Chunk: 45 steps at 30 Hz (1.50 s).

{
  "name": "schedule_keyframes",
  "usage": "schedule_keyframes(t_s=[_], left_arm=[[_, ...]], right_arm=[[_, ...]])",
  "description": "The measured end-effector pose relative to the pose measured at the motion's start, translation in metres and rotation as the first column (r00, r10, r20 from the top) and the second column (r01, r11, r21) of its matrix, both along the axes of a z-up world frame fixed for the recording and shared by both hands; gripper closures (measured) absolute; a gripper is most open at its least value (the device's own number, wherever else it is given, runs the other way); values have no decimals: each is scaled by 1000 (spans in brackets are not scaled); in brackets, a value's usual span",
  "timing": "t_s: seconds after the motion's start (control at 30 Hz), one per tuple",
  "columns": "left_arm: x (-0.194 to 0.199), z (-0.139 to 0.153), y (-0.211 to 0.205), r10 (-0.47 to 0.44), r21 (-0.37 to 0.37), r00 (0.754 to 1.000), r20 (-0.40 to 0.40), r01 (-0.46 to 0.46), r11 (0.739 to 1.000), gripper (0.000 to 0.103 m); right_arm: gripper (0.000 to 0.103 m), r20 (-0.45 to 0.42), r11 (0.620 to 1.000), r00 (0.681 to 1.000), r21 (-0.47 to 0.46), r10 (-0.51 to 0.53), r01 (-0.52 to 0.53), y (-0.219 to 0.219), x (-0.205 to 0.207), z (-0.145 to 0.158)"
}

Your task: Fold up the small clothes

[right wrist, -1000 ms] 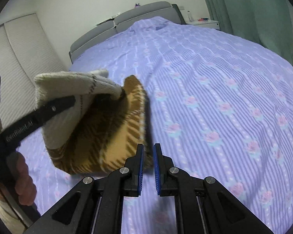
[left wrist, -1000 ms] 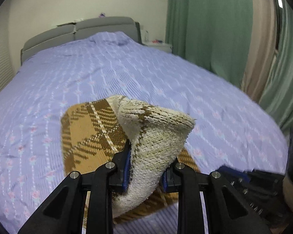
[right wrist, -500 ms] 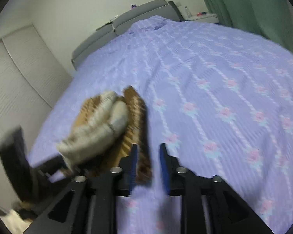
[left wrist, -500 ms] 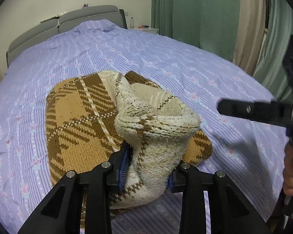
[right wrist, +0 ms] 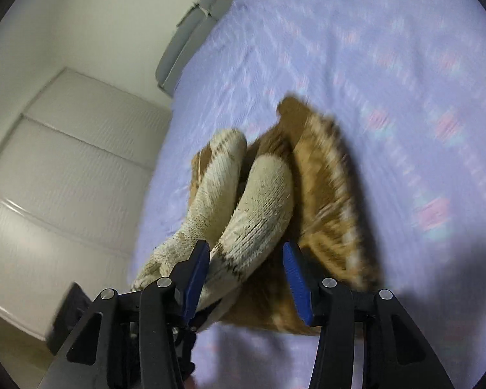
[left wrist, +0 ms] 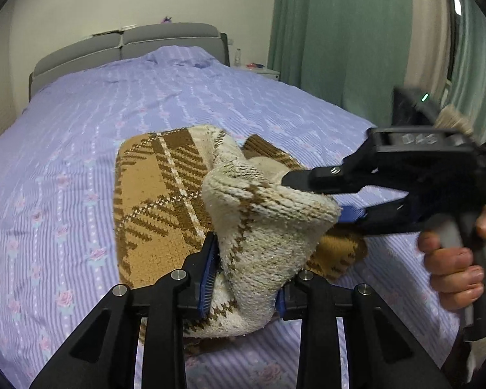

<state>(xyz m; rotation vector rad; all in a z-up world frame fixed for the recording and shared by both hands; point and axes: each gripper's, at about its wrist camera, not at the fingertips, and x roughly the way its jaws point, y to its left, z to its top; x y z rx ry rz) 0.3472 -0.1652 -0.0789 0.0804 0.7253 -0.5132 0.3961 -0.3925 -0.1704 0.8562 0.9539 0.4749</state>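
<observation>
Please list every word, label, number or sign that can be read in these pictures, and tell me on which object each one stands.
No text can be read with certainty.
Raised marking on the top of the right gripper, seen from the left wrist: too blurred to read.
Small green light on the black block behind that gripper: a lamp only, no text.
Knitted garment, bedspread, left gripper: no lettering visible.

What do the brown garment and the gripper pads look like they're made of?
Garment: thick knit, probably wool or acrylic; visible stitch rows, fuzzy cream underside, woven-in plaid. Left gripper pads: blue, ridged, likely rubber or soft plastic, matte.
</observation>
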Motion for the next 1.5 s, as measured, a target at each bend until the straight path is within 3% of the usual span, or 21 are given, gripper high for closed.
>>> schedule_keyframes(t_s=[0.1, 0.3, 0.6, 0.7, 0.77, 0.83, 0.93, 1.03, 1.1, 1.2, 1.27, 1.33, 1.43, 1.5], left_arm=[[3, 3, 10, 26, -25, 1000, -6, -26, 999, 72], [2, 8, -1, 26, -9, 1000, 1, -26, 1000, 74], [4, 8, -17, 23, 27, 1000, -2, -23, 999, 74], [8, 4, -24, 30, 30, 999, -25, -29, 999, 73], [12, 3, -24, 53, 20, 998, -34, -53, 998, 72], [12, 3, -18, 74, 0, 997, -34, -74, 997, 72], [10, 10, -5, 134, -47, 990, -38, -136, 990, 77], [6, 21, 5, 189, -51, 982, 18, -188, 981, 77], [3, 24, 11, 210, -42, 977, 42, -208, 977, 77], [6, 27, 27, 258, -90, 966, 6, -256, 962, 78], [7, 34, 33, 272, -73, 962, 41, -268, 961, 78], [6, 37, 36, 264, -66, 963, 55, -261, 963, 78], [5, 37, 39, 263, -75, 964, 39, -259, 963, 78], [3, 35, 39, 260, -74, 965, 33, -257, 964, 78]], right_arm=[[44, -40, 998, 999, 52, -19, 21, 4, 12, -14], [46, 9, 985, 998, 158, -70, 67, 4, 34, -7], [67, 95, 995, 990, 1, -100, 100, 19, 75, 23], [76, 89, 998, 994, 8, -63, 63, 20, 88, 24], [76, 74, 997, 997, -65, -31, 36, 23, 94, 26], [76, 54, 988, 995, -128, -84, 90, 16, 91, 26], [72, 9, 985, 991, -106, -135, 135, -2, 76, 23], [63, -41, 978, 990, -164, -138, 129, -9, 51, 18], [58, -60, 989, 991, -95, -116, 110, -8, 40, 12], [51, -65, 992, 991, 39, -113, 116, 1, 31, 9], [51, -67, 992, 992, 54, -108, 112, 12, 27, 9], [51, -57, 992, 990, 3, -127, 127, 20, 27, 11], [51, -89, 974, 992, 196, -95, 110, 24, 40, -1], [51, -125, 959, 986, 250, -108, 136, 29, 53, -8]])
